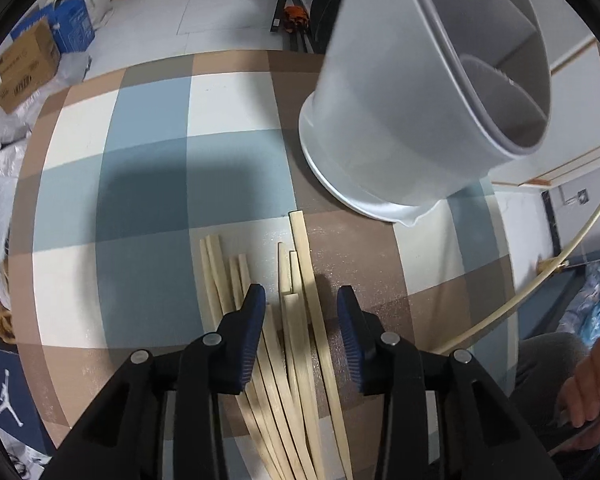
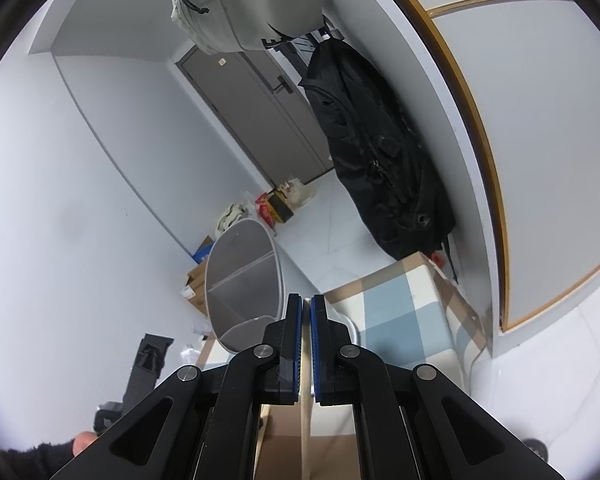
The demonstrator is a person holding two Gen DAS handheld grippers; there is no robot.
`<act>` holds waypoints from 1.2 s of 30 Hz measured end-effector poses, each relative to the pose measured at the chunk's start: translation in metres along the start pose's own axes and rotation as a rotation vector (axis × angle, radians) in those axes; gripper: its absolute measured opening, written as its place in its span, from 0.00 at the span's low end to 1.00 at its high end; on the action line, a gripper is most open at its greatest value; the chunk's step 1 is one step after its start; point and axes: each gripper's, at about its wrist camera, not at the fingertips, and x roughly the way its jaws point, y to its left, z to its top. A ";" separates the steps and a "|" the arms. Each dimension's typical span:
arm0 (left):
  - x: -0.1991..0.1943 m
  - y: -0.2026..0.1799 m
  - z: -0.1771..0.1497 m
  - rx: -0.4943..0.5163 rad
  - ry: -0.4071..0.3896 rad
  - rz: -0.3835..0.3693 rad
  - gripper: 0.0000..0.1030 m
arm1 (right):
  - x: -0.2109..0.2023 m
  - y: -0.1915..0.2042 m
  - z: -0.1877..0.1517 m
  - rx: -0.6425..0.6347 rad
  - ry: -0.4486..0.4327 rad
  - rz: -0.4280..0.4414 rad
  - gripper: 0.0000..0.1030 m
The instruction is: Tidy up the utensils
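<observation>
Several pale wooden chopsticks (image 1: 296, 344) lie in a loose bundle on the checkered tablecloth (image 1: 148, 128). My left gripper (image 1: 300, 294) points down over them, open, its blue pads standing either side of the bundle without pressing on it. A grey utensil holder (image 1: 400, 120) with inner dividers stands on a white base to the upper right of the bundle. In the right wrist view my right gripper (image 2: 306, 300) is shut on a single chopstick (image 2: 305, 412), which runs back along the fingers. It is raised and aimed toward the holder (image 2: 240, 280), whose compartments look empty.
A long pale stick (image 1: 540, 280) crosses the right edge of the left wrist view above a person's hand (image 1: 592, 380). Cardboard boxes (image 1: 24, 64) sit on the floor beyond the table. A black bag (image 2: 372, 152) hangs on the wall by the table's far corner (image 2: 420, 260).
</observation>
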 end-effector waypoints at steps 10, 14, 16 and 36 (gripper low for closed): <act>0.001 -0.033 -0.009 0.152 -0.050 0.171 0.11 | -0.003 0.000 0.001 0.007 -0.006 0.004 0.04; -0.003 -0.031 -0.010 0.134 -0.076 0.144 0.03 | -0.004 0.001 0.001 0.008 -0.008 0.002 0.04; -0.003 -0.031 -0.013 0.127 -0.086 0.137 0.03 | -0.004 0.001 0.001 0.008 -0.009 0.000 0.04; -0.061 -0.033 -0.018 -0.009 -0.335 -0.047 0.03 | -0.017 0.013 0.005 -0.018 -0.019 -0.026 0.04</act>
